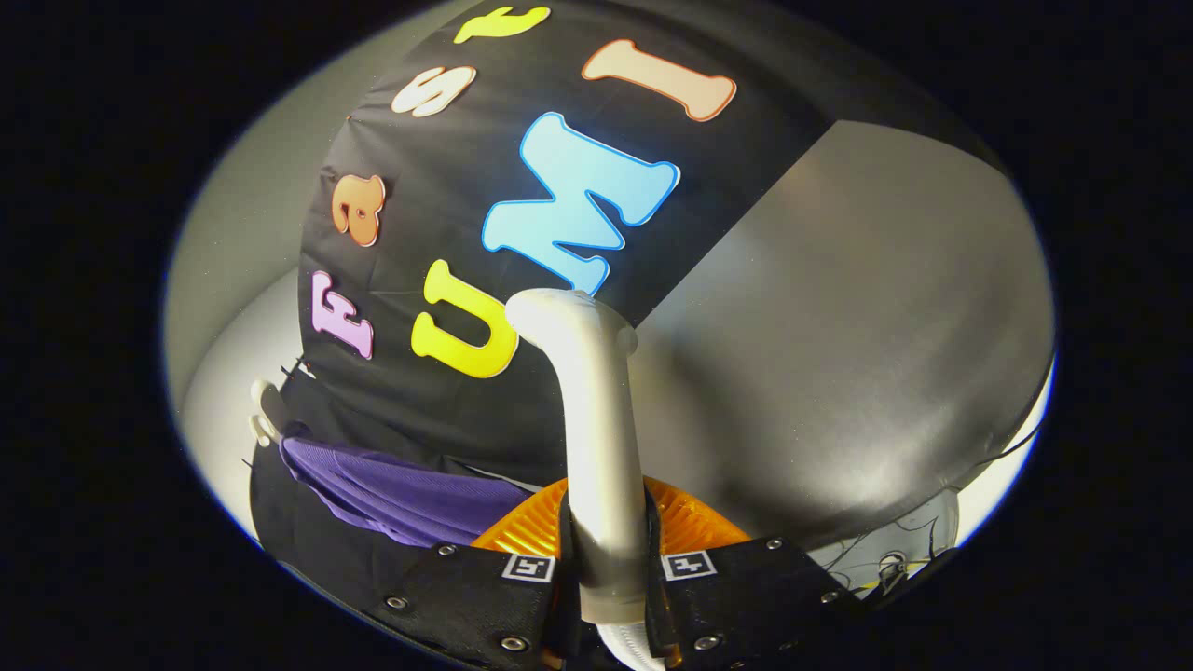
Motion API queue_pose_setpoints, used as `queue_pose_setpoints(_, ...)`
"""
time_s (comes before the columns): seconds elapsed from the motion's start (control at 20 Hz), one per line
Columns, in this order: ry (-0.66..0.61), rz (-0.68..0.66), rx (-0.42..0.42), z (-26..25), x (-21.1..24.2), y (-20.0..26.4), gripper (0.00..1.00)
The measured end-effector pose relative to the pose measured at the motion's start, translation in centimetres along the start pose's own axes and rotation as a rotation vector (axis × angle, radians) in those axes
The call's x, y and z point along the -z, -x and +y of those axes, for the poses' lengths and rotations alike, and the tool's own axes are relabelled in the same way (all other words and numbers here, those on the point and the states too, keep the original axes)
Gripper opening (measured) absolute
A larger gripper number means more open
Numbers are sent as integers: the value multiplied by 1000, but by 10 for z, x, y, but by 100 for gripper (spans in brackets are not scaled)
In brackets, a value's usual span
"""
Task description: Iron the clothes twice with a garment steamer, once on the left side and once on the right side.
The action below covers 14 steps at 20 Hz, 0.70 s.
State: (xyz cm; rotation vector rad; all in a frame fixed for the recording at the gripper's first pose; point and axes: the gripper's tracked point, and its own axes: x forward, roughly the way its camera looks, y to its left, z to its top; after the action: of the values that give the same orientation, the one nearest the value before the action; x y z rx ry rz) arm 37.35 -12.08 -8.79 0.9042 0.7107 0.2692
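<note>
My gripper (608, 568) is shut on the handle of a white garment steamer (596, 438). Its body rises straight up between my fingers (522, 582) and its head bends over to the left at the top. A purple garment (391, 494) hangs to the left of the fingers, below a white hanger hook (266, 415). The steamer head is well above the garment and off to its right, not touching it. An orange ribbed part (690, 527) sits just behind the fingers.
The booth's black cloth wall (447, 186) stands behind the steamer and garment. A grey panel (857, 326) spreads to the right. A pale wall (242, 242) lies left of the cloth. Thin cables (895, 559) hang at the lower right.
</note>
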Motion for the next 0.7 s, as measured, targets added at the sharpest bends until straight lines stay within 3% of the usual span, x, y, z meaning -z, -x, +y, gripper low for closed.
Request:
queue_pose_setpoints(0.35,253,-145,133,61,75,59,27)
queue_pose_setpoints(0.7,459,-344,102,162,137,88,27)
